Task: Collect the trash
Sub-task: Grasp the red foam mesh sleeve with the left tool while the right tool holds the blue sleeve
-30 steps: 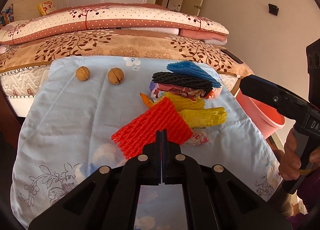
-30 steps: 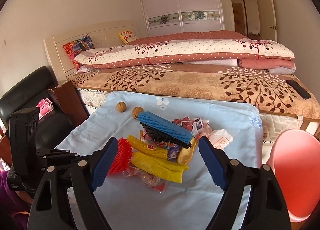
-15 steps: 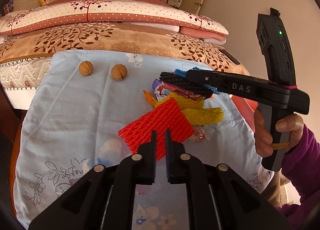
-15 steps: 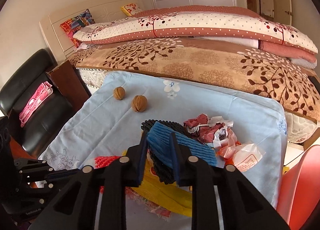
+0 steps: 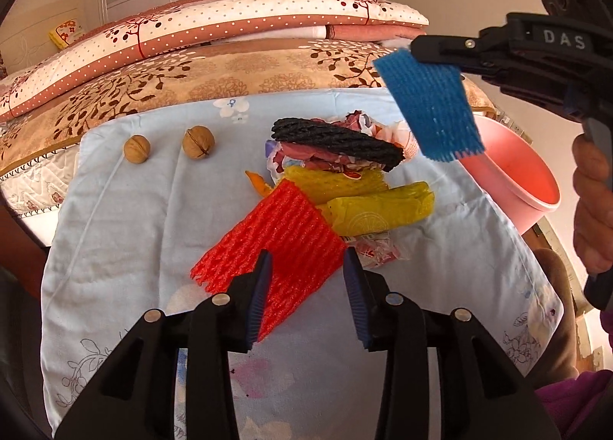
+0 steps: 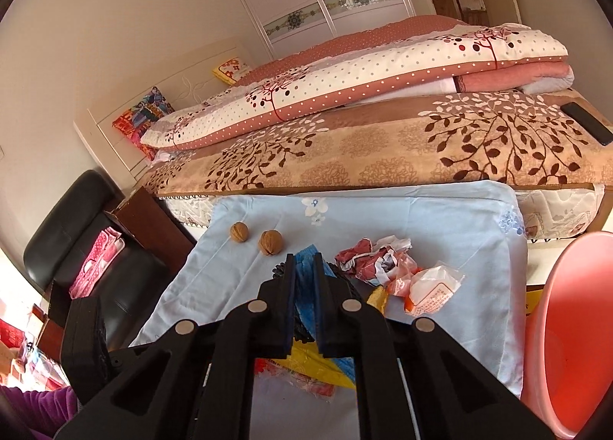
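A heap of trash lies on the light blue cloth (image 5: 126, 217): a red foam net (image 5: 276, 240), yellow foam nets (image 5: 379, 206), a black foam net (image 5: 337, 141) and crumpled wrappers (image 6: 383, 256). My right gripper (image 6: 304, 286) is shut on a blue foam net (image 5: 433, 110) and holds it in the air above the pile's right side. My left gripper (image 5: 306, 294) hovers low over the near end of the red net with its jaws opening; the pads do not press on it.
Two walnuts (image 5: 197, 142) (image 5: 136, 148) sit on the cloth at the far left. A pink bin (image 5: 517, 179) stands off the cloth's right edge, also seen as the pink bin (image 6: 567, 325). A bed with folded quilts (image 5: 230, 26) lies behind, and a black chair (image 6: 84, 233) stands at left.
The right gripper closed on the blue net and lifted it off the pile toward the right. The left gripper went from shut to open above the red net.
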{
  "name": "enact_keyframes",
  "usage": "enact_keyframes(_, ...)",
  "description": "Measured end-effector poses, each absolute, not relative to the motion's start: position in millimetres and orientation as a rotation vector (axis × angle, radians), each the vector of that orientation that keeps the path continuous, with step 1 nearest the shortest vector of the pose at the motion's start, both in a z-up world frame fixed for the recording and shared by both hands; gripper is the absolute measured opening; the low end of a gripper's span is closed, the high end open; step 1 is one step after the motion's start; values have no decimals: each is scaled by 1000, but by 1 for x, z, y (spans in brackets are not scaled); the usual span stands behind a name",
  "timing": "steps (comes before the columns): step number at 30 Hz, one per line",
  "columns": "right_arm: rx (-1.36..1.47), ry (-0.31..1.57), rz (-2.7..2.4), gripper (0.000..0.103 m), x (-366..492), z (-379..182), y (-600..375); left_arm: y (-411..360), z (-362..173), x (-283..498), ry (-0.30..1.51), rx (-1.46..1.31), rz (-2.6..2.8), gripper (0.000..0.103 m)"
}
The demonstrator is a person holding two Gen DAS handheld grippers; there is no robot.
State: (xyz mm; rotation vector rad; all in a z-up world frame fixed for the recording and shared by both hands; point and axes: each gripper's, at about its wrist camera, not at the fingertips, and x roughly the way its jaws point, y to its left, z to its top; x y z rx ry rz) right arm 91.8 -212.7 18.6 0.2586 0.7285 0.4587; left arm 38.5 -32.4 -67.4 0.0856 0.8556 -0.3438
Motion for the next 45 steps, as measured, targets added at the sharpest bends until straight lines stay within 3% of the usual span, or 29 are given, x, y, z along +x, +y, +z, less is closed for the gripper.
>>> enact_keyframes(4,289,718,435,7,86,20,-231,-34,-71,45,859,99,-309,38)
enact_keyframes(7,317,717,420,7,83,17,-244,-30,-75,52,888,65,-301,11)
enact_keyframes(10,334,716,411,7,79,15,-254,-26,-75,55,895,35,-282,0)
enact_keyframes(24,359,689,368,7,64,19,-283,-17,-27,62,836,96,-442,0)
enact_keyframes(25,359,687,361,7,63,19,-285,-15,-28,69,865,83,-462,5)
enact_keyframes(26,360,687,354,7,63,20,-287,-12,-30,75,887,72,-485,24)
enact_keyframes(28,358,686,337,7,62,22,-291,-7,-33,86,904,83,-515,49)
enact_keyframes(42,359,690,200,7,57,25,-314,8,-88,131,1165,124,-775,50)
enact_keyframes(43,358,690,195,7,56,25,-315,8,-89,129,1172,122,-794,47)
enact_keyframes(45,357,690,186,7,55,25,-317,9,-88,122,1162,136,-805,31)
